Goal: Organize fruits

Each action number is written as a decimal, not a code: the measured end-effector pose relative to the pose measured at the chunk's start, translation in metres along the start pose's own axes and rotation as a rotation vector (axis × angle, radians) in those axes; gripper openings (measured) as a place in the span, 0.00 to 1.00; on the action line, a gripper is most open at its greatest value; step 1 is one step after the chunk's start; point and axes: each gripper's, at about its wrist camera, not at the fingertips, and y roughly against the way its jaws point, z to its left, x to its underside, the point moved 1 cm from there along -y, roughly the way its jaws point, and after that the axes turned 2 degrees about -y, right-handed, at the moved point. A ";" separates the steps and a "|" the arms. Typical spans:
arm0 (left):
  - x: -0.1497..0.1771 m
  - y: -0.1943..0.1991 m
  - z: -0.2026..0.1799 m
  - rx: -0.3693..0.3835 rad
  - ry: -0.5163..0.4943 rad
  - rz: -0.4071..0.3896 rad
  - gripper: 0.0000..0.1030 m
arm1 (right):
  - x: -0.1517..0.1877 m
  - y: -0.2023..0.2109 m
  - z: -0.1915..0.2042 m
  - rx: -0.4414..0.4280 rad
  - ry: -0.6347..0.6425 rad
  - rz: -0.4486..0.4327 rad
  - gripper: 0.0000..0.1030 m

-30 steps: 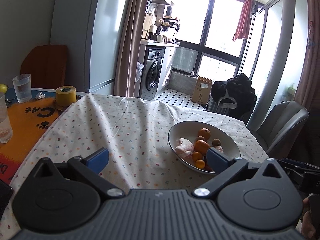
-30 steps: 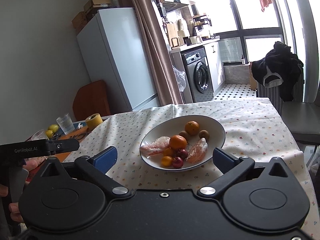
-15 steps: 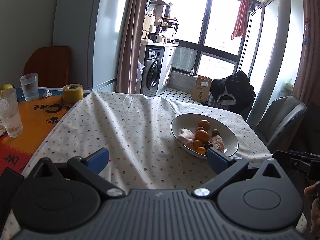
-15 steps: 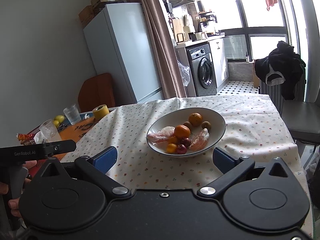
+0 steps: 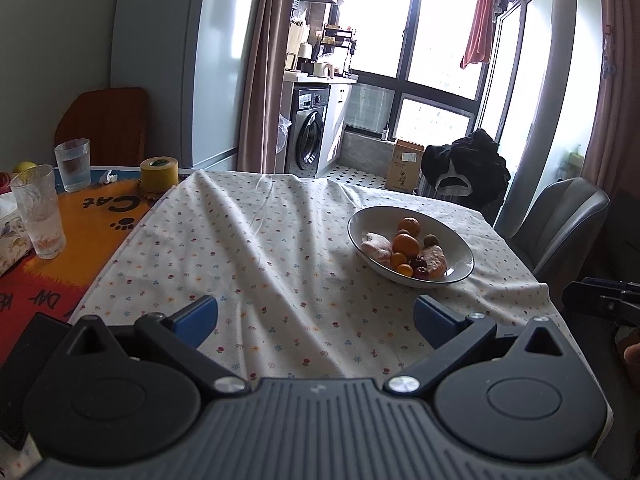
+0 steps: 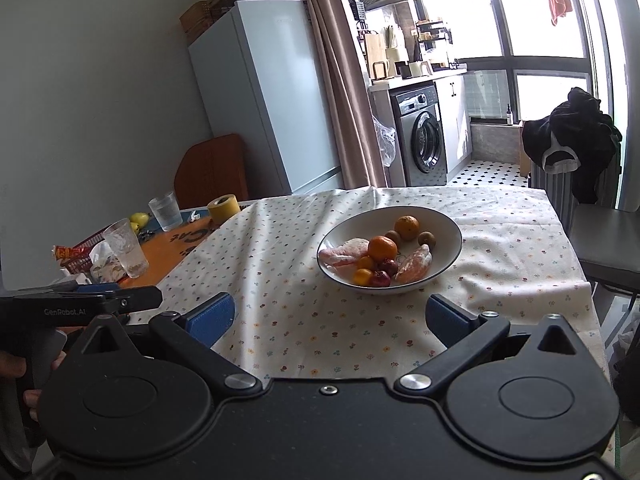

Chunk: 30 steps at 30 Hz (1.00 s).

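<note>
A wide white ceramic bowl with a dark rim (image 6: 448,254) sits on the white flower-print tablecloth (image 6: 304,320) toward the table's right side, near the grey padded chair (image 5: 560,224). Inside it lie two round oranges (image 6: 383,249), two small brown fruits, small orange kumquat-like fruits, two dark red fruits and two peeled pinkish citrus segments (image 6: 346,254), all bunched together in the middle of the bowl.

The left gripper (image 5: 316,320), with blue-padded fingers, hovers low over the near edge of the cloth, its jaws spread wide with only bare cloth between them; the bowl lies ahead and to its right. The right gripper (image 6: 330,320) is likewise spread wide and holds nothing, with the bowl straight ahead beyond its fingertips and apart from them.

To the left, on an orange printed mat (image 5: 80,232), stand two clear drinking glasses (image 5: 38,214) and a yellow roll of tape (image 5: 159,174).
</note>
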 end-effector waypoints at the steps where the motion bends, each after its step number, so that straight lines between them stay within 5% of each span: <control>1: 0.001 0.003 0.000 -0.007 -0.005 -0.005 1.00 | 0.000 0.001 0.001 -0.002 0.003 0.001 1.00; 30: 0.008 0.019 0.000 -0.009 -0.021 0.004 1.00 | 0.012 0.017 0.006 -0.002 0.015 0.009 1.00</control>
